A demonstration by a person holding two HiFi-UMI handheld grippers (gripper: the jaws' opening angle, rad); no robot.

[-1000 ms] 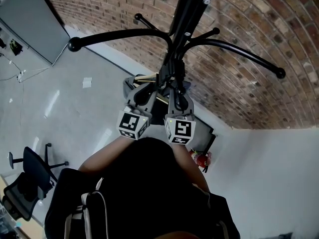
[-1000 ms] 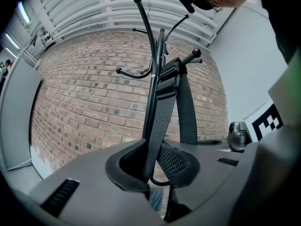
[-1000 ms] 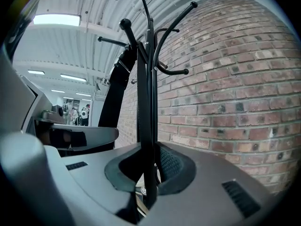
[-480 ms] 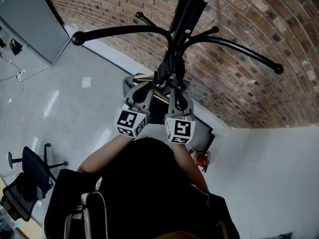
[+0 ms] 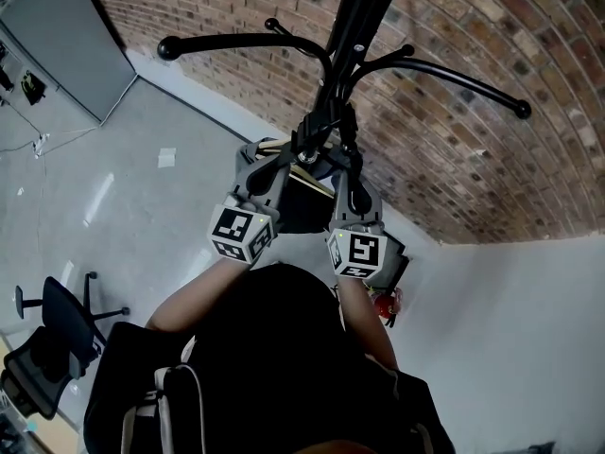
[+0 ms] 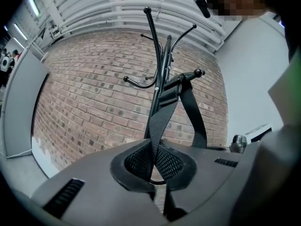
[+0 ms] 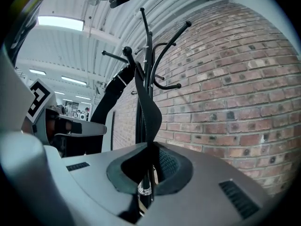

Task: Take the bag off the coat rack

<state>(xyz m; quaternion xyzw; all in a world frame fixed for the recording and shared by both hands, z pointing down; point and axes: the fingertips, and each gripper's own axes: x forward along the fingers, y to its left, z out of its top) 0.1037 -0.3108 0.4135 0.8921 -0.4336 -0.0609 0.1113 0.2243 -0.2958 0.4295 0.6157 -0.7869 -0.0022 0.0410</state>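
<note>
Grasp step done: the left gripper, jaws just closed, pinches one strap and the right gripper pinches the other strap (bag hanging below from the coat rack); next, I judge, lift both clear of the hook

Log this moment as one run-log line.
left claw: just closed on bag strap | right claw: shut on bag strap | bag strap: looped over coat rack hook, not yet off
</note>
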